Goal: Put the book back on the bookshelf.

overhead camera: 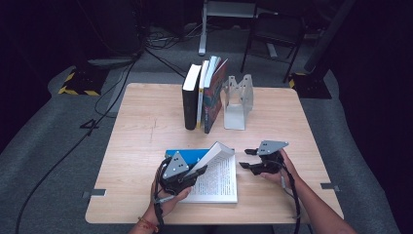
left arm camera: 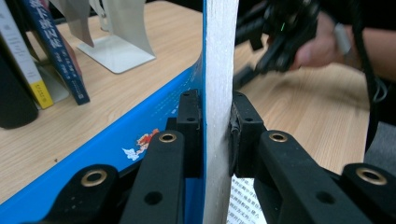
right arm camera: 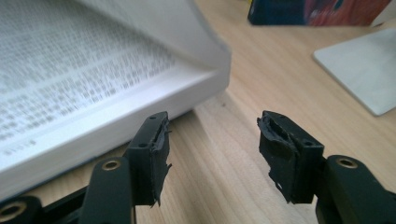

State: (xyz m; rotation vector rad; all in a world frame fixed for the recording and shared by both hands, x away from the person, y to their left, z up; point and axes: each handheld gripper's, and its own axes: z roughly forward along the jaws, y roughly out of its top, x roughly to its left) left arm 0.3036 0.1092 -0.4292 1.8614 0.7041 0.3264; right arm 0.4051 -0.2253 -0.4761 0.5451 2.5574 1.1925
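- An open book point(overhead camera: 216, 178) is seen lying near the front edge of the wooden table point(overhead camera: 146, 126), its printed pages facing up and its blue cover point(overhead camera: 187, 155) spread flat toward the left.
- A thick sheaf of lifted pages point(left arm camera: 218, 84) is clamped between the jaws of the left gripper point(overhead camera: 187, 176), both pads pressed against the paper, with the cover on the outer side of one jaw.
- The right gripper point(overhead camera: 249, 159) is held just beside the book's right edge, apart from it; its jaws stand parted with only bare tabletop between them.
- Behind the book, a row of upright books point(overhead camera: 202, 95) is found at the back of the table, the outermost one leaning, with a white metal bookend point(overhead camera: 237, 100) just beside it on the right.
- A clear strip of table is left between the open book and the row.
- Open wood is seen to the right of the right gripper up to the table's edge, and on the left side too.
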